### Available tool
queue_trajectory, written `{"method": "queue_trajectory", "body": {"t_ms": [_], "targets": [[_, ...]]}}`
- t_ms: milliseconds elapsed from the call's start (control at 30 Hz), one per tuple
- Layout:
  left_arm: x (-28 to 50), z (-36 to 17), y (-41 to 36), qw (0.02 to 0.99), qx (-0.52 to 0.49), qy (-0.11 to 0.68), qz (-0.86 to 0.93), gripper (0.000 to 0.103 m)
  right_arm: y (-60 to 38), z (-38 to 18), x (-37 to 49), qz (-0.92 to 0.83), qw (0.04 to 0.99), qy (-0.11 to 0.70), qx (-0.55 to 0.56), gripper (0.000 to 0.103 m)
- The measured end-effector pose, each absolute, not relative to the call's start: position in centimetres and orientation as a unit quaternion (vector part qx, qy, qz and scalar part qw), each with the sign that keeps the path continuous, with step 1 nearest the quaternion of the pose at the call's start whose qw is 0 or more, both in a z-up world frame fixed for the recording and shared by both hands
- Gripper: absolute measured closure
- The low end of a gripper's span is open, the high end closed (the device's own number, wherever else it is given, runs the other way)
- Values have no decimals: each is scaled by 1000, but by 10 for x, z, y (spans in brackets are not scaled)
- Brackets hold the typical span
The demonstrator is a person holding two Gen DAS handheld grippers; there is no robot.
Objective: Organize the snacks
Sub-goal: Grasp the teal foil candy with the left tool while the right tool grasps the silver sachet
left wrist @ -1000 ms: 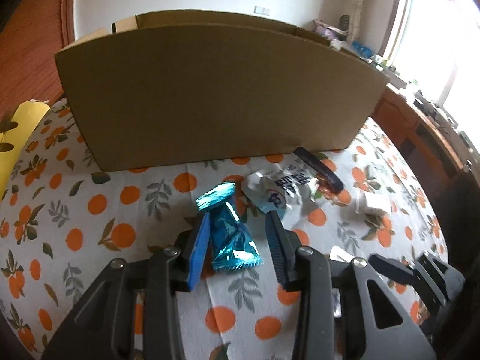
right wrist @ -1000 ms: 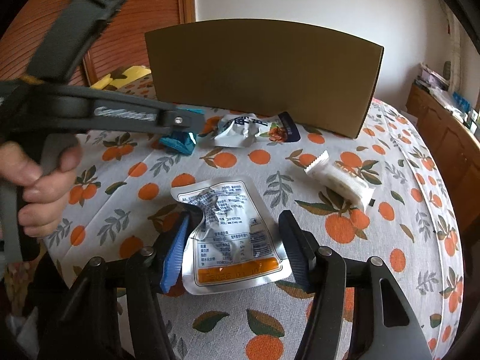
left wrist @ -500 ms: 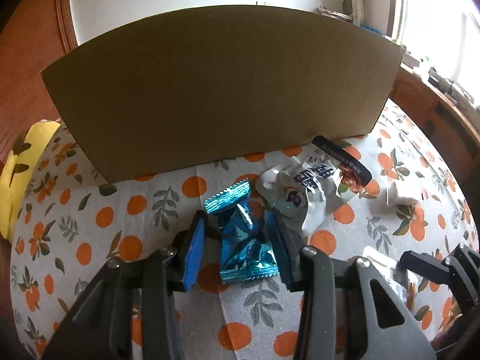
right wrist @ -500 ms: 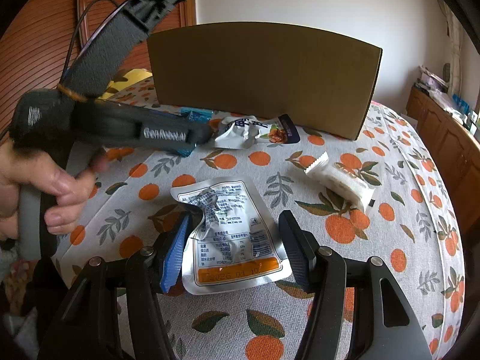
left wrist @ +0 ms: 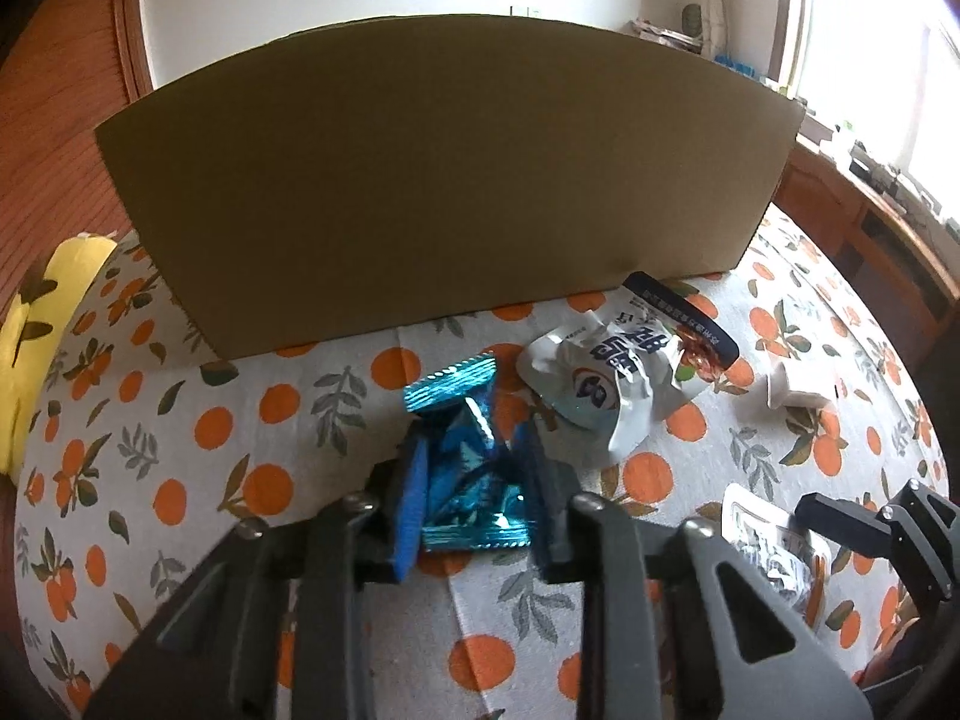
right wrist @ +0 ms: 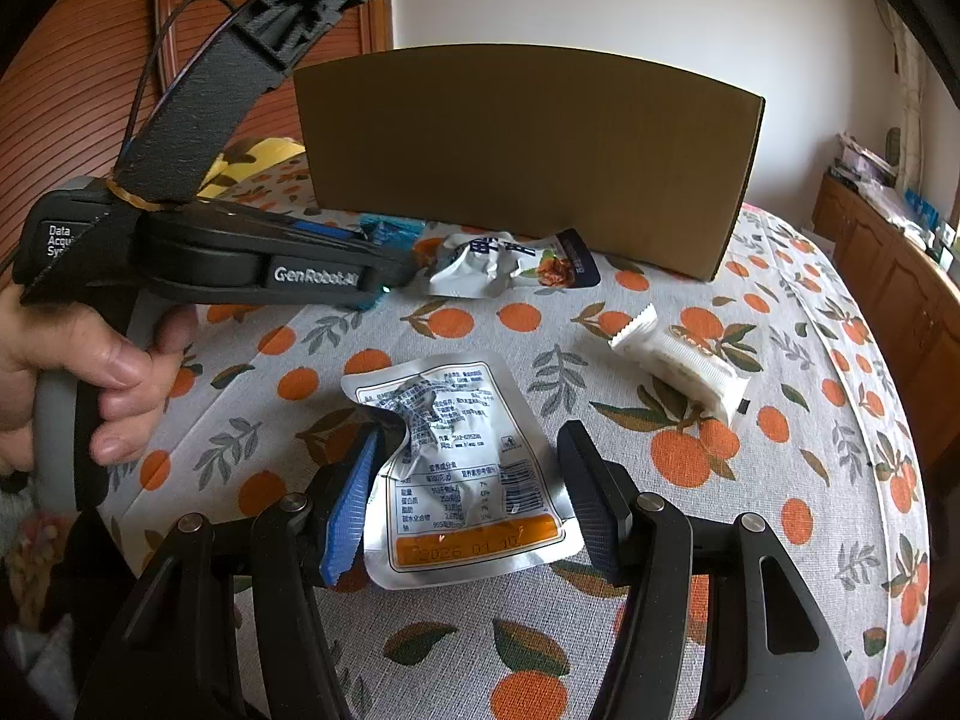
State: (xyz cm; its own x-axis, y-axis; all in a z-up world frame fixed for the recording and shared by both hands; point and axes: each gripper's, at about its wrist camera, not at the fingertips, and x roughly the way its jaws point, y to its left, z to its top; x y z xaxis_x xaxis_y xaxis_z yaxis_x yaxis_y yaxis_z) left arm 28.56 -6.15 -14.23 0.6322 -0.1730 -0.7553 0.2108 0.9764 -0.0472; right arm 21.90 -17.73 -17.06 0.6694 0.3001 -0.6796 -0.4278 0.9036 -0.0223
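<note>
Two tools were in my hands. My left tool [left wrist: 471, 495] pinched the shiny blue snack pack [left wrist: 465, 468] on the counter [left wrist: 252, 420], just in front of the cardboard box [left wrist: 444, 180]. My right tool [right wrist: 465, 492] was spread wide around the silver pouch [right wrist: 462, 468], which lay flat near the white wrapped snack [right wrist: 684, 363].

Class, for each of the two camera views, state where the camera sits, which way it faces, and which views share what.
Left wrist: rides the left gripper, facing the cardboard box; its fingers pinch the blue snack packet.
Right wrist: rides the right gripper, open around the silver pouch; the person's left hand shows.
Shared: box, crumpled white pouch, orange-print tablecloth.
</note>
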Motion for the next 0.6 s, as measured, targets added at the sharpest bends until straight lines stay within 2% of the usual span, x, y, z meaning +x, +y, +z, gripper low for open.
{"method": "queue_trajectory", "body": {"t_ms": [67, 600], "targets": [[282, -142, -57, 902, 19, 416, -111, 83, -177, -171, 219, 200, 909, 355, -90, 42], [233, -126, -37, 912, 40, 386, -130, 82, -177, -166, 224, 207, 899, 377, -87, 44]]}}
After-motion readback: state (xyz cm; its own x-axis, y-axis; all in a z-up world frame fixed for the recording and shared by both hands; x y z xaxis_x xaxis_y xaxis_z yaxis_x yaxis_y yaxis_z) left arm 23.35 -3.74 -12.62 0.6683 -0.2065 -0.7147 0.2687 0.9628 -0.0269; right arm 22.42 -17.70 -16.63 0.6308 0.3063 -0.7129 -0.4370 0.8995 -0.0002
